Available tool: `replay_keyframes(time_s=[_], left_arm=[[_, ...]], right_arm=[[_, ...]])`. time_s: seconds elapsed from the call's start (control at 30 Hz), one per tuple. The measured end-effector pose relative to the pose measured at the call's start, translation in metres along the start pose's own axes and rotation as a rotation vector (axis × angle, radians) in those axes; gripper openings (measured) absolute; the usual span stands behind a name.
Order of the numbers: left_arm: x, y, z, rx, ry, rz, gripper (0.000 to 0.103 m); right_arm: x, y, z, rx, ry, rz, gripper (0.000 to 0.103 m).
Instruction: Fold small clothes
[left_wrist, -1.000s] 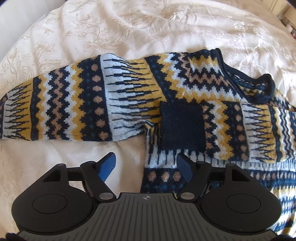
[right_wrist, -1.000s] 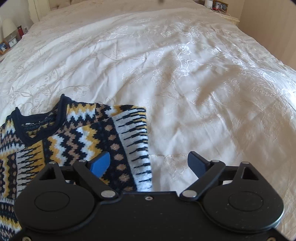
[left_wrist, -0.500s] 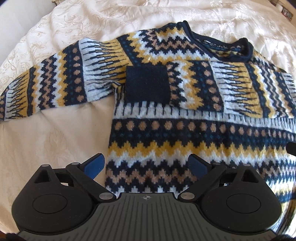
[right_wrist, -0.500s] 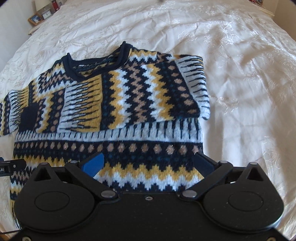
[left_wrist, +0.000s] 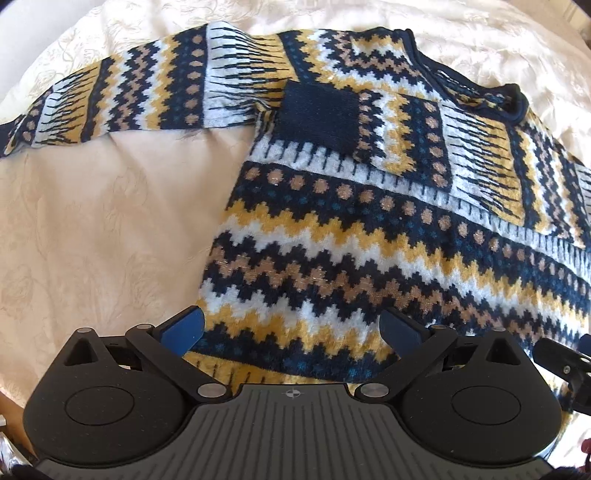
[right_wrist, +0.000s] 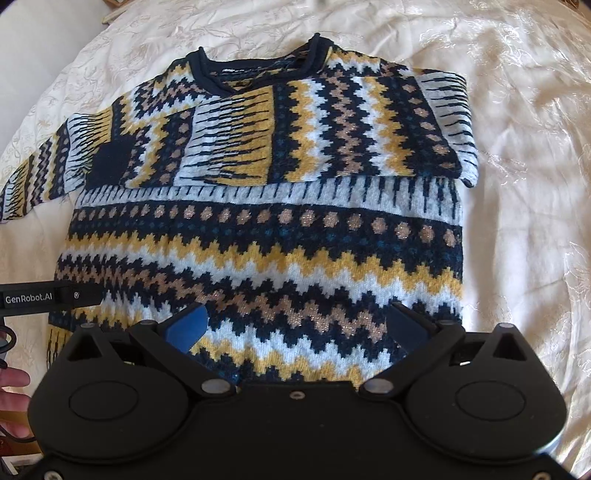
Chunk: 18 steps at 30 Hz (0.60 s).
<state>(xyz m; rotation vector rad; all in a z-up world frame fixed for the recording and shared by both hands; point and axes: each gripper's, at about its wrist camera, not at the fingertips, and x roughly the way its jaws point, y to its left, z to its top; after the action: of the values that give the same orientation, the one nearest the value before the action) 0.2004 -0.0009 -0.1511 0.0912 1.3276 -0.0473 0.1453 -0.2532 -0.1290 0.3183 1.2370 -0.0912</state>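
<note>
A navy, yellow, white and tan patterned sweater (left_wrist: 369, 251) lies flat on the bed; it also shows in the right wrist view (right_wrist: 266, 236). Its right sleeve (right_wrist: 332, 125) is folded across the chest, with the navy cuff (left_wrist: 317, 114) near the left armpit. Its left sleeve (left_wrist: 140, 85) stretches out to the left. My left gripper (left_wrist: 291, 328) is open and empty above the hem's left part. My right gripper (right_wrist: 295, 325) is open and empty above the lower body of the sweater.
A cream embroidered bedspread (right_wrist: 524, 155) covers the bed on all sides of the sweater (left_wrist: 92, 229). The left gripper's body (right_wrist: 44, 295) shows at the left edge of the right wrist view, with a hand (right_wrist: 13, 391) below it.
Both grippers have drawn back from the sweater's top toward its hem, so the whole body is now in view. Both stay open. The sweater has not moved.
</note>
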Motion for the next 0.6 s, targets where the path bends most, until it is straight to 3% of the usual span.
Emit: replay_keyframes(time_s=[0.27,0.6], left_arm=[[-0.017,0.041,0.018,0.006,-0.083,0.03,0.103],[-0.019,0.136,0.046,-0.037,-0.17,0.055,0.103]], right_arm=[[-0.008,0.018,0.007,-0.028,-0.018,0.028,0.102],[-0.016,0.059,0.012,0.026,-0.078,-0.012,0.102]])
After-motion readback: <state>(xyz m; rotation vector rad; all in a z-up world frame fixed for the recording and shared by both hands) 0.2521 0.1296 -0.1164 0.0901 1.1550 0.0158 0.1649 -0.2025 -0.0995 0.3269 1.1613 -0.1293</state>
